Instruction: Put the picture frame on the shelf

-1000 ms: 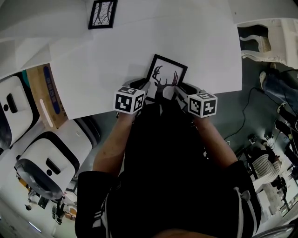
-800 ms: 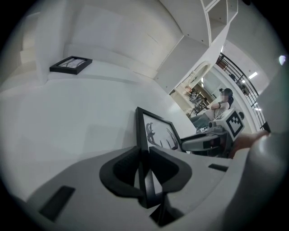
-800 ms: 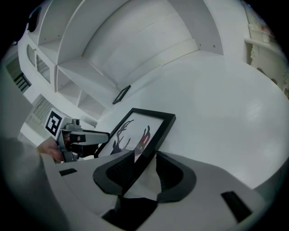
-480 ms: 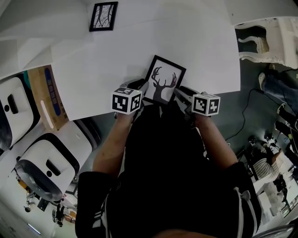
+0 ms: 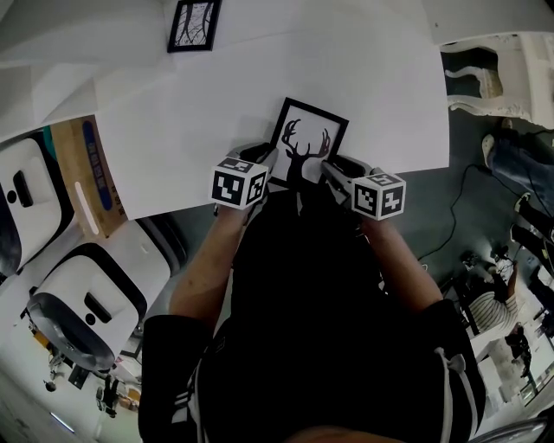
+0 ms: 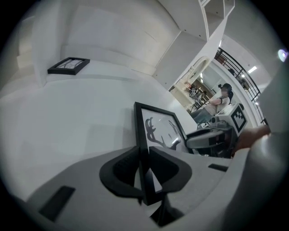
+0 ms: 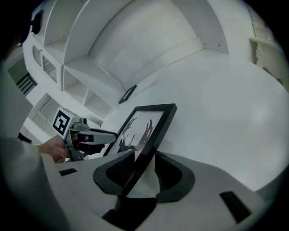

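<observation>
A white worktop (image 5: 216,104) spreads below white shelves (image 7: 81,67). The left tool (image 6: 143,168) is clenched on the left edge of the frame (image 5: 309,140), a black one with an antlered deer print. The right tool (image 7: 143,170) is released, its jaws wide with the frame's right edge loose between them. The frame stands tilted near the worktop's near edge. A second frame (image 5: 194,24) lies well apart, at the far side.

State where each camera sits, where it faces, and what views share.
Head view: on the head, steeply down at the table; torso, forearms, left gripper, right gripper show.
Left gripper view: rides it, along its fingers toward the right gripper.
Right gripper view: mirrored, toward the left gripper and hand.
All share the deer picture frame.
</observation>
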Tool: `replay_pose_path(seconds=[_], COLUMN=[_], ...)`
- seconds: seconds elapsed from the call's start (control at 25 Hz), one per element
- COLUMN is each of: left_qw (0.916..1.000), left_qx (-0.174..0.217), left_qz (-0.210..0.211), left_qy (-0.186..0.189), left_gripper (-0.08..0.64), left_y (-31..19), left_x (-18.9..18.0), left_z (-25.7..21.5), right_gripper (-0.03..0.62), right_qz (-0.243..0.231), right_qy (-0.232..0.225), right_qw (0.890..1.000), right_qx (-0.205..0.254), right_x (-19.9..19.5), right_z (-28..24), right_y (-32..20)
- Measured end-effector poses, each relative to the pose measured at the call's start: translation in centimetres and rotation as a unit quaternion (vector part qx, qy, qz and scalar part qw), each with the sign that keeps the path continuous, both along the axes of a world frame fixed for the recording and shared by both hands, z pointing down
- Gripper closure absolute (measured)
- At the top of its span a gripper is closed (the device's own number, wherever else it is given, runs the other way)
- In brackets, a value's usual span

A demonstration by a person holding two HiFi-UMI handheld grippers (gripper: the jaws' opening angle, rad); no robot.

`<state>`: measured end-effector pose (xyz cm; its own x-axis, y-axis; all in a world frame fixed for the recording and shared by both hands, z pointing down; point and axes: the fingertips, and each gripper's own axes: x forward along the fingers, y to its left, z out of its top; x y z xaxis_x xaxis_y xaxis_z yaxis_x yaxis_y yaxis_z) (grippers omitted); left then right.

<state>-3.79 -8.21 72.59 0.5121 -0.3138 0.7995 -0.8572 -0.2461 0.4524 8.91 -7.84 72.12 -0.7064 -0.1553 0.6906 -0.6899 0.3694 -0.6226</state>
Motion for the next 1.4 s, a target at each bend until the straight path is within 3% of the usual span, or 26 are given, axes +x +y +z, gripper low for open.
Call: replay_pose_path(seconds=[0.16, 0.56, 0.92, 1.4], left_qw=[0.9997, 0.9917, 0.9843, 0.9718], left_qx=[0.021, 0.123, 0.163, 0.207], left_qz=[-0.009, -0.036, -0.066, -0.112], left_qy=[-0.003, -0.004, -0.010, -0.015], left_gripper=[0.485, 0.485, 0.483, 0.484], left_y=[-0.5, -2.4, -2.3, -2.6], left_x=[-0.6, -1.7, -2.4, -3.5], left_z=[-1.9, -11.8, -15.4, -19.3], right_gripper=[0.448, 0.453, 0.465, 0.486], right_qz=[-0.016, -0.025, -0.027, -0.048], right_qy=[-0.008, -0.096, -0.138, -0.226], right_qw=[0.999, 0.985, 0.976, 0.961], right_qx=[0.051, 0.145, 0.166, 0.152], right_x=[-0.5, -1.6, -2.3, -3.2], right_z=[-2.6, -12.8, -16.8, -20.9], right_y=[-1.6, -4.4, -5.3, -6.5])
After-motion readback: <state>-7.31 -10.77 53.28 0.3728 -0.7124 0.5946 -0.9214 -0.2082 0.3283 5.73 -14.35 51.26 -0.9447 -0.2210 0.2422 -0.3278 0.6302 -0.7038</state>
